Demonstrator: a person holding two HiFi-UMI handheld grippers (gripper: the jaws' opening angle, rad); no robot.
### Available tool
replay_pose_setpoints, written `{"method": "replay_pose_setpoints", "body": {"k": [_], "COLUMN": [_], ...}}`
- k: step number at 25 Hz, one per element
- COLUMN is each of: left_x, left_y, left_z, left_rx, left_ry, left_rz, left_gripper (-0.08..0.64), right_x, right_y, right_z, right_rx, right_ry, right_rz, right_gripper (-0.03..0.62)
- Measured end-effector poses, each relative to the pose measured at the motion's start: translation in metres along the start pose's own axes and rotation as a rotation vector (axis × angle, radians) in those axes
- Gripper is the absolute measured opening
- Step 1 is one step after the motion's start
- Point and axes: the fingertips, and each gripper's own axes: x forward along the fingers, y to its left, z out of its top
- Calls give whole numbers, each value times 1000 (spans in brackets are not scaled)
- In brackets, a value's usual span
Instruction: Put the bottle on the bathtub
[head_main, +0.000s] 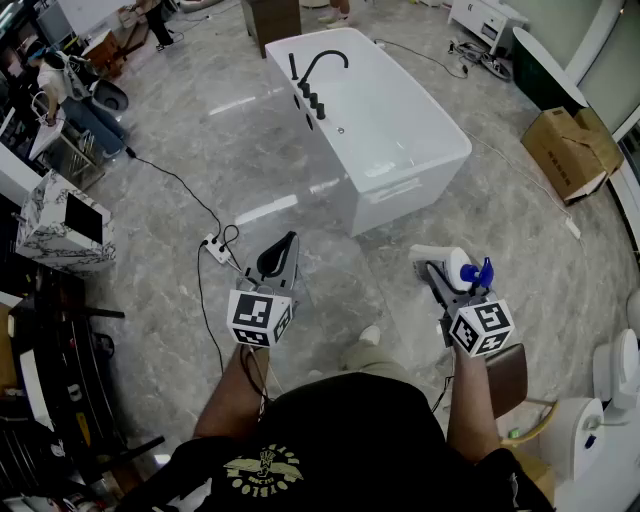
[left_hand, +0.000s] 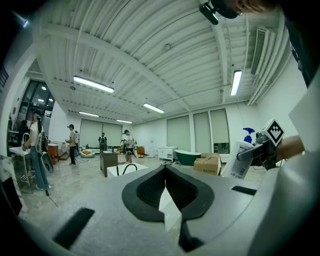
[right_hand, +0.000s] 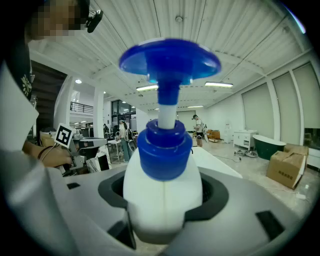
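A white bathtub (head_main: 385, 130) with a black faucet (head_main: 318, 68) stands on the grey floor ahead of me. My right gripper (head_main: 436, 266) is shut on a white bottle (head_main: 442, 257) with a blue pump (head_main: 480, 272), held low over the floor, short of the tub's near end. In the right gripper view the bottle (right_hand: 162, 192) fills the jaws and its pump head (right_hand: 169, 61) points forward. My left gripper (head_main: 289, 242) is shut and holds nothing; its jaws meet at the tips. In the left gripper view, that gripper (left_hand: 165, 172) points at the tub (left_hand: 126, 170), and the bottle (left_hand: 241, 159) shows at right.
A power strip (head_main: 216, 246) with a black cable lies on the floor left of the tub. A marble-patterned box (head_main: 55, 228) is at far left, and cardboard boxes (head_main: 566, 150) at right. A white toilet (head_main: 595, 415) stands at lower right. People stand far back in the room.
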Motion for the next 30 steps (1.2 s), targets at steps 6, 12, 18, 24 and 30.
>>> {"method": "replay_pose_setpoints", "body": {"k": [6, 12, 18, 24, 30], "left_x": [55, 106, 138, 149, 149], "left_y": [-12, -29, -25, -10, 8], "left_z": [12, 17, 17, 10, 21], "left_rx": [0, 2, 8, -21, -9], "left_ry": [-5, 1, 32, 59, 53], "left_rz": [-4, 1, 65, 127, 183], "left_gripper": [9, 9, 9, 9, 9], "right_x": [18, 37, 67, 97, 116], "right_y": [-45, -96, -123, -134, -138], "right_z": [9, 12, 13, 5, 15], "right_rx": [-1, -6, 6, 19, 12], "right_ry": [15, 35, 53, 72, 67], "right_rz": [15, 25, 102, 166, 195], "right_gripper": [268, 268, 268, 268, 268]}}
